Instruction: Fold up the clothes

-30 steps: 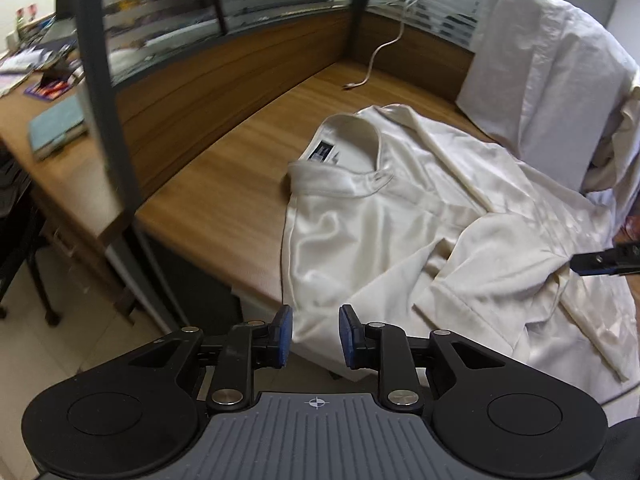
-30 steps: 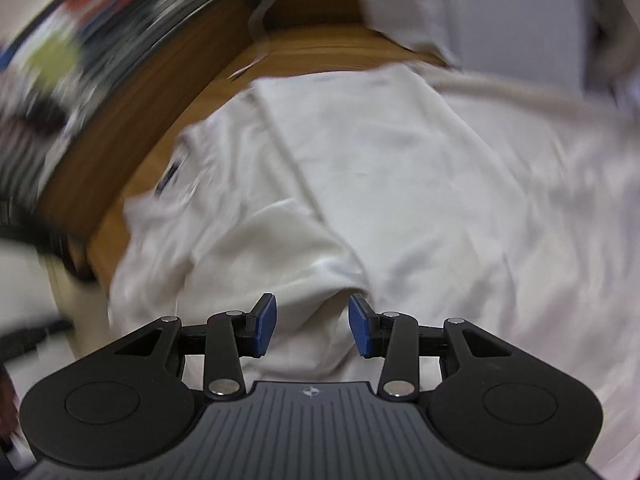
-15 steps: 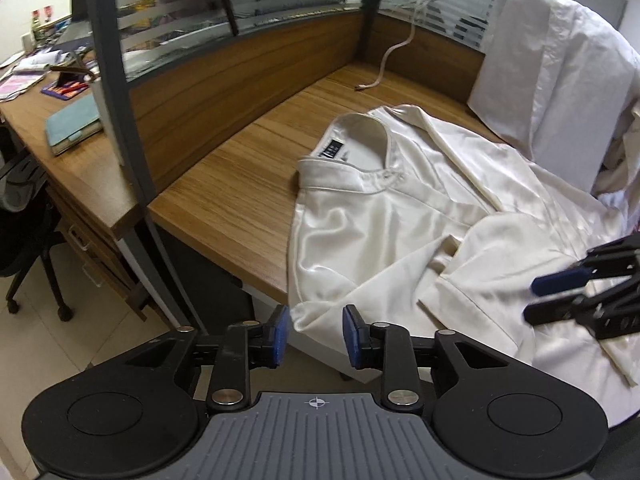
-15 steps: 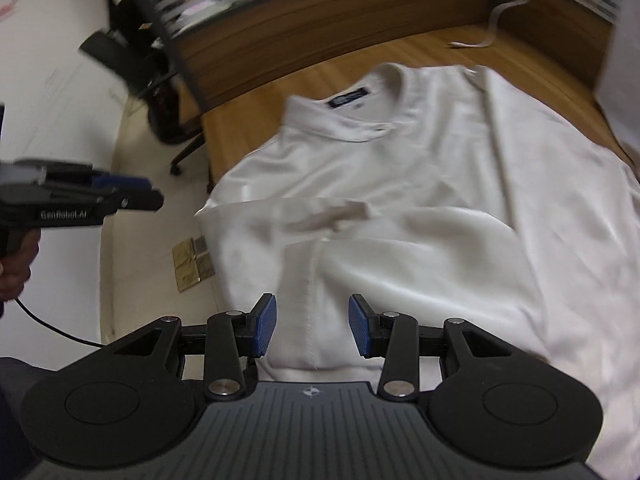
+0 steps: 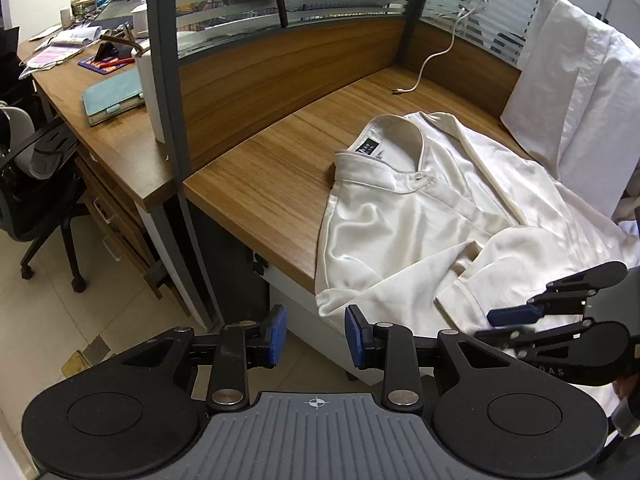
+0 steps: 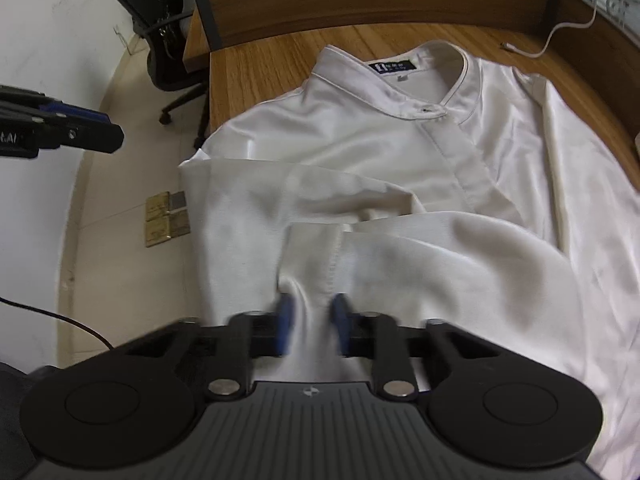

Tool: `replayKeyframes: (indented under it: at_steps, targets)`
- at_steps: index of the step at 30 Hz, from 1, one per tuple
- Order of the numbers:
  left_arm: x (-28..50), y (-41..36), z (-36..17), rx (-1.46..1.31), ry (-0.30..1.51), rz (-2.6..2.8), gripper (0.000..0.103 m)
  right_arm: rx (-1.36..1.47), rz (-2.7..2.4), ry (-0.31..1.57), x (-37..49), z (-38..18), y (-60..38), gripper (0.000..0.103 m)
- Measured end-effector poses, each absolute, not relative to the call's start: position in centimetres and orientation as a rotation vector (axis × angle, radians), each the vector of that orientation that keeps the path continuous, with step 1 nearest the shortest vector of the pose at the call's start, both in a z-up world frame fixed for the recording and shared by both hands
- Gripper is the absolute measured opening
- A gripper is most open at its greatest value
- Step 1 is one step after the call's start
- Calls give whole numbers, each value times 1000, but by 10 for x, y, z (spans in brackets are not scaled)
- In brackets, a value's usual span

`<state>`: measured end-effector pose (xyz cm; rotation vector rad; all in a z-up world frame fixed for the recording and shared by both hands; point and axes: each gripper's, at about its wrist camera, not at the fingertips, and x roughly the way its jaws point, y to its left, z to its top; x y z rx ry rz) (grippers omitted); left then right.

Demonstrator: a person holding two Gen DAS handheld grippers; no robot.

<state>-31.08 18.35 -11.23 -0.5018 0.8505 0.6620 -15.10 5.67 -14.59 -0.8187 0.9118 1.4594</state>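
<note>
The shirt [image 6: 400,184] lies face up on the desk [image 5: 256,184], collar away from you, one sleeve cuff [image 6: 320,256] thrown across the front. Your right gripper [image 6: 310,320] is closing w/ cuff fabric between its jaws; your left gripper [image 5: 314,334] hangs part open, empty, off the desk edge. No fold done yet; sleeves and body are left.

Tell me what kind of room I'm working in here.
Most likely an office: a wooden desk with a partition topped by slatted glass, a wheeled office chair, and papers on the neighbouring desk.
</note>
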Motion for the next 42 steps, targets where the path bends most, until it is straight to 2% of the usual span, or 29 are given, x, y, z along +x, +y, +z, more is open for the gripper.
replayKeyframes:
  at_steps: [4,14,19,29,42]
  targets:
    - [-306,184,-114,-504,853,661,35,-765,1460,877,-140,-129,48,6]
    - [-274,182,-129,-495,895,604,35,-377,1272,884,-42,-39,-5,5]
    - [-249,180,-141,-529,914,547,34,-248,1117,874,22,-13,-42,5]
    - [-193,170,-165,-519,974,472,34,-167,915,784,98,-5,-74,3]
    - [-189,166,-145,-491,953,430,34,-248,801,735,138,-9,-73,4]
